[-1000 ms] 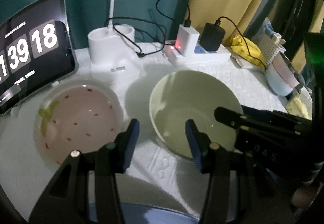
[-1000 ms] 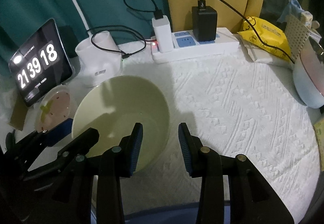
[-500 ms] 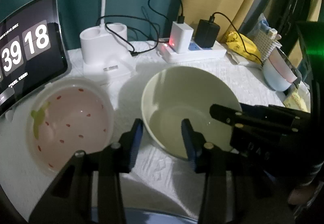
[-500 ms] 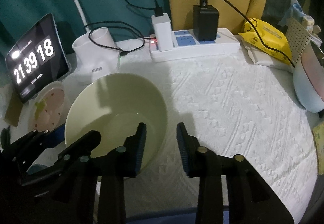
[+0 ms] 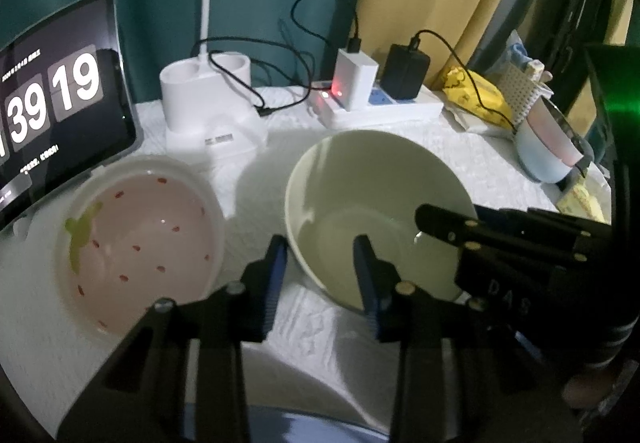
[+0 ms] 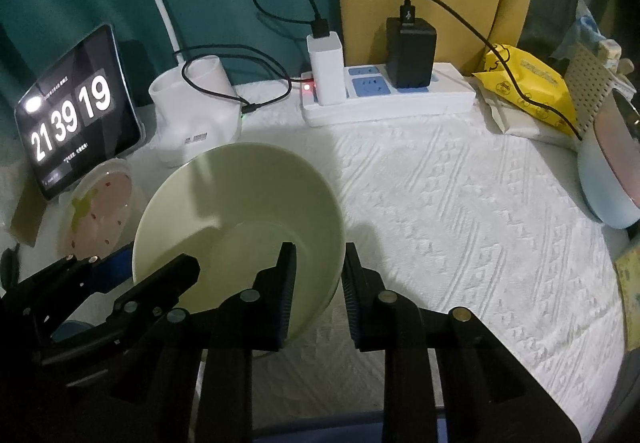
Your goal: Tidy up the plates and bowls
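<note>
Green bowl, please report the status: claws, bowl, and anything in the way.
Both claws closing across green bowl rim: left claw near side, right claw right side. Bowl on cloth. Strawberry bowl close beside.

Right gripper (image 6: 318,275) straddles the green bowl (image 6: 240,219) rim at lower centre, jaws just closing; left gripper (image 6: 120,283) lower left.

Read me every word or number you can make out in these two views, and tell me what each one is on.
"21 39 19": big flip-clock digits on the tablet screen.
"D A S": faint letters on the right gripper body, left wrist view.
Small lines on the tablet: too small to read.
Label on the white lamp base: blurred.
Print on the yellow packet: unreadable.
</note>
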A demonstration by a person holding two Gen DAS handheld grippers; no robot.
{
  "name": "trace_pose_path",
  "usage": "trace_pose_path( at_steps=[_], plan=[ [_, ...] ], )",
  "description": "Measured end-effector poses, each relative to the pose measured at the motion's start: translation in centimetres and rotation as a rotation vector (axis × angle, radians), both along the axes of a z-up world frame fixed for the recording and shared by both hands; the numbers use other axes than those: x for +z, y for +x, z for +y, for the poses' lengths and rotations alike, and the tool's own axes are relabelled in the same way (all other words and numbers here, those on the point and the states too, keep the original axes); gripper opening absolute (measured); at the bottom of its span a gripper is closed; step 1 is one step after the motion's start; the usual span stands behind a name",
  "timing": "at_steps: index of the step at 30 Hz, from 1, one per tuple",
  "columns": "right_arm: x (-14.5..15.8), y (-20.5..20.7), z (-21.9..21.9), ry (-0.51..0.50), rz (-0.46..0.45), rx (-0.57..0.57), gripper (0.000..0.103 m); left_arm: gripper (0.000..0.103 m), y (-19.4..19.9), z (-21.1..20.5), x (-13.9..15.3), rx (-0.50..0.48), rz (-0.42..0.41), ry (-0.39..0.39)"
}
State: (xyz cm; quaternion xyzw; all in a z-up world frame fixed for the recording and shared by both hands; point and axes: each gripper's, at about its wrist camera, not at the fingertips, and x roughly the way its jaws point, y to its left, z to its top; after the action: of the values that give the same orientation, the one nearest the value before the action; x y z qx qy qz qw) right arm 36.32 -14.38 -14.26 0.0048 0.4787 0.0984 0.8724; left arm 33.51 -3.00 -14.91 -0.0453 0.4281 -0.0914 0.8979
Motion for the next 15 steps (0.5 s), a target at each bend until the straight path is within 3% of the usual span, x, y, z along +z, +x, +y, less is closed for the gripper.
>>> trace_pose_path(
  at_steps=[15],
  plan=[
    [3.1,-1.8,-0.1,0.013,-0.083,0.016,0.024,0.035,-1.9,0.1,2.6,0.016,-0.079,0.006]
  ],
)
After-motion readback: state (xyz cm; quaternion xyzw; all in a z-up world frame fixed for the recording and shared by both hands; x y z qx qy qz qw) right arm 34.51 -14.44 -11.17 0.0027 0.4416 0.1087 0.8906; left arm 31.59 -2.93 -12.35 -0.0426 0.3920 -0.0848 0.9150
